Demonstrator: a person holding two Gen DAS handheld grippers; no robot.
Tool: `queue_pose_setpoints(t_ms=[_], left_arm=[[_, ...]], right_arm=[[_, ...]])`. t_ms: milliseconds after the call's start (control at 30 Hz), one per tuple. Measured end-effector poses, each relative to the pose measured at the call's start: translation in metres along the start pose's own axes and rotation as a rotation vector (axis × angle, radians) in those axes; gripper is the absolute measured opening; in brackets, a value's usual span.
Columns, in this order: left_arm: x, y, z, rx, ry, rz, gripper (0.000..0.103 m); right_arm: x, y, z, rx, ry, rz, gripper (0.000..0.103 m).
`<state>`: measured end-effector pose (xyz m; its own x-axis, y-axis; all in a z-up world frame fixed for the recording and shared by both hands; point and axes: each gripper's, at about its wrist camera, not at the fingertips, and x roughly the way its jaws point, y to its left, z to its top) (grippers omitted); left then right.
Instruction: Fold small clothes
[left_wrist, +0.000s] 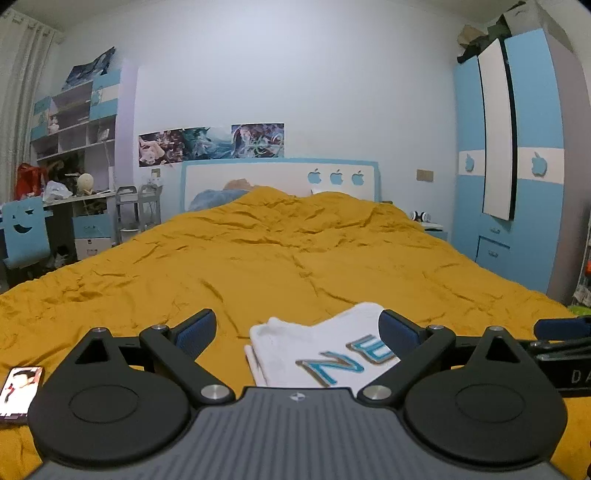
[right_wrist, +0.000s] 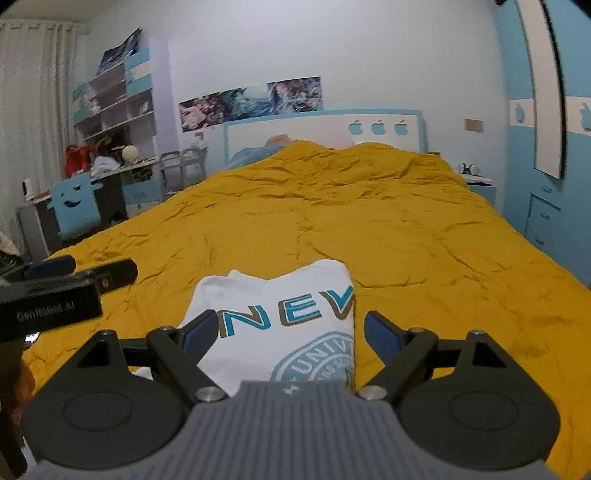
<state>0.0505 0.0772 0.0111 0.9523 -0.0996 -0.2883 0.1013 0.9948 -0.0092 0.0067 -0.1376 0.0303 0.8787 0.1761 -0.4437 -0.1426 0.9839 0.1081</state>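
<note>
A white T-shirt (right_wrist: 280, 317) is seen folded into a compact packet on the yellow bedspread (right_wrist: 369, 229), near the foot of the bed and well short of the headboard (left_wrist: 280, 177). Blue lettering and part of a round blue crest are shown on its upper face, and layered edges are stacked along its left side in the left wrist view.

The left gripper (left_wrist: 297, 328) is held above the packet with its jaws spread as wide as they are seen to go; nothing is gripped between them. The right gripper (right_wrist: 286, 330) is likewise held wide open and empty, the shirt lying below and beyond its pads rather than between them. No earlier picture is given, so nothing can be said of their motion.

The shirt is judged to be light, soft and limp: it would sag and unfold if lifted by a single layer. A hold is best taken across all layers at a folded edge, ideally at two opposite corners, one per gripper, so the packet stays square. The fabric is not fragile, though a loose pinch may let the top layer slide. The folding looks nearly or wholly finished.
</note>
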Motion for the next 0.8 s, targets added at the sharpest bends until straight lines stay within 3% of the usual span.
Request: queue_pose_setpoints(t_ms=[300, 467, 800], left_arm=[[-0.018, -0.001, -0.024, -0.028, 0.094, 0.040, 0.103], [-0.033, -0.013, -0.037, 0.021, 0.134, 0.042, 0.103], [-0.037, -0.017, -0.048, 0.036, 0.217, 0.069, 0.103]], right_arm=[[-0.029, 0.009, -0.030, -0.010, -0.016, -0.011, 0.082], [-0.041, 0.013, -0.048, -0.027, -0.002, -0.013, 0.082], [-0.049, 0.020, -0.067, -0.074, 0.077, -0.025, 0.082]])
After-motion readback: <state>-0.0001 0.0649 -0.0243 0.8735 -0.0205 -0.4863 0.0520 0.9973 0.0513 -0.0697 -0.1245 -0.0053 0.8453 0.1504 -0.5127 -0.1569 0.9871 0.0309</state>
